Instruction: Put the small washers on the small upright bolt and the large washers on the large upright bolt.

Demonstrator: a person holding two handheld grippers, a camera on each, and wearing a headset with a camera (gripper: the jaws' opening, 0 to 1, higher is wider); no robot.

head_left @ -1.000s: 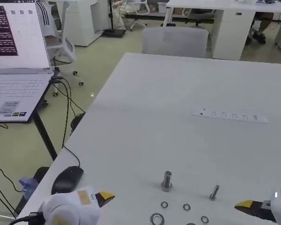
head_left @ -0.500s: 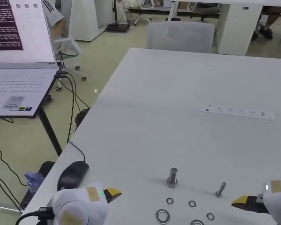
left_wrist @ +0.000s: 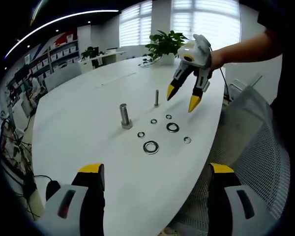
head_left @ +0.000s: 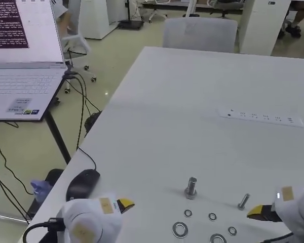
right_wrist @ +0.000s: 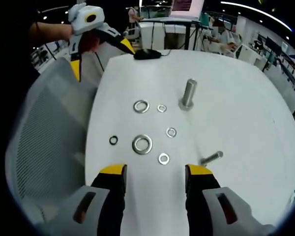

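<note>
The small washers [right_wrist: 171, 132] and large washers [right_wrist: 142, 144] lie flat and loose on the white table [head_left: 192, 101], four thin little rings and two broad ones. They are scattered just in front of the large bolt [right_wrist: 188, 94] and the small bolt [left_wrist: 157, 97], which stand head-down with bare shanks so a ring can drop straight over. I hold my right gripper [right_wrist: 156, 169] spread and empty, low beside the small bolt, I judge to take a small washer first. My left gripper [left_wrist: 155, 172] gapes empty too, off the table corner near the mouse [head_left: 82, 184], out of the way.
</note>
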